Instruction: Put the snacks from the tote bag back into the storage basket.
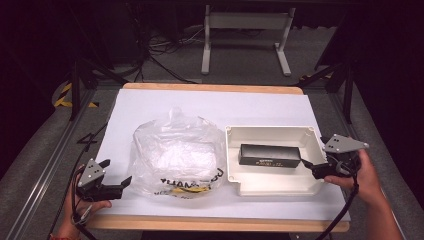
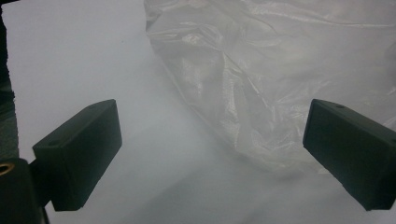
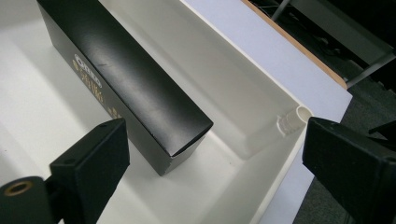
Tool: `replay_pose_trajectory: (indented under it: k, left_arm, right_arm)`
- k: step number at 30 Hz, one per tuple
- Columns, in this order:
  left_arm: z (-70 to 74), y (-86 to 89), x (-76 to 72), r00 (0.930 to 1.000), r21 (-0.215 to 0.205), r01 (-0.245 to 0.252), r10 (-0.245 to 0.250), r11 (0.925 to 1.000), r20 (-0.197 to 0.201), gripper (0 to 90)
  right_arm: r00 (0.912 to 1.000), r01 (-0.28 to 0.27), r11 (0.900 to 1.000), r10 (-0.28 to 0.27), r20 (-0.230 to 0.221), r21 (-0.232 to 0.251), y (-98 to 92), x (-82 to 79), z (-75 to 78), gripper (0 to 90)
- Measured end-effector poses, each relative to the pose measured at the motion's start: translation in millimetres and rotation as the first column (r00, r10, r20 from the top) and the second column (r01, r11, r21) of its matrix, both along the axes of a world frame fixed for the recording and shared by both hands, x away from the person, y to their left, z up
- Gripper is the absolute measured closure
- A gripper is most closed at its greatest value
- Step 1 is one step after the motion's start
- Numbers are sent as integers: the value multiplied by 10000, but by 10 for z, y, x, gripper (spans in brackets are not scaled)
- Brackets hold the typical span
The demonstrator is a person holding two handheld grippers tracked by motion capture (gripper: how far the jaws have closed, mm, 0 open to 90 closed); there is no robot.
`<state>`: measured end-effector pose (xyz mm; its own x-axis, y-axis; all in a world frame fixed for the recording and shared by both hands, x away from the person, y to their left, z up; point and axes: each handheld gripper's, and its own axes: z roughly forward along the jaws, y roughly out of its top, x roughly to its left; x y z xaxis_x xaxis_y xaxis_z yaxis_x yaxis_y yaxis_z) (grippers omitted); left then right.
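1. High view: at 3 o'clock on the table (image 1: 150, 102) sits the white tray (image 1: 235, 165), w/ the black box (image 1: 270, 155) lying inside, long axis running 9-to-3. My right gripper (image 1: 311, 167) is at the tray's 3 o'clock rim, tips just beside the box's near end, so that hand is clearly the closer one. My left gripper (image 1: 114, 174) is at 8 o'clock, jaws spread, just beside the plastic bag (image 1: 175, 150), well apart from the tray.

2. Left gripper view: left gripper (image 2: 212, 154) wide apart, holding nothing. Plastic bag (image 2: 280, 79) lies ahead toward 1 o'clock, its lower edge near the far jaw; touching or not, can't tell.

3. Right gripper view: right gripper (image 3: 210, 163) spread, nothing pinched. Black box (image 3: 121, 79) runs from 11 o'clock down toward the gap, end face right btwn the jaws, nearer the 9 o'clock jaw. White tray (image 3: 261, 93) wall at 2 o'clock. My guess: the box gets gripped end-on, across its short width.
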<state>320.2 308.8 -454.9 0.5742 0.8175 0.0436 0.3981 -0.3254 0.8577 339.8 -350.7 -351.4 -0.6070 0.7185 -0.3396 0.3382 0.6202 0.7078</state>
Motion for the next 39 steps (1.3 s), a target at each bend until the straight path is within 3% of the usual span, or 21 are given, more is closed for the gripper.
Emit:
replay_pose_trajectory:
  k: [9, 15, 29, 39]
  left_arm:
    - [-1, -3, -2, 10000, 31, 11, -11, 10000, -20, 54]
    - [-5, -9, 0, 10000, 74, 13, -13, 10000, -34, 54]
    - [-8, -3, -1, 10000, -3, -11, 11, 10000, -21, 54]
    - [-11, 1, 4, 10000, 0, 8, -8, 10000, -36, 54]
  right_arm:
    - [9999, 122, 9996, -125, 116, 251, -50, -95, -88, 78]
    - [9990, 384, 9969, -399, 198, 691, -85, -158, -184, 69]
    - [9958, 781, 9924, -822, 404, 954, -178, -307, -424, 57]
    - [9920, 1116, 9825, -1191, 419, 1489, -240, -387, -585, 48]
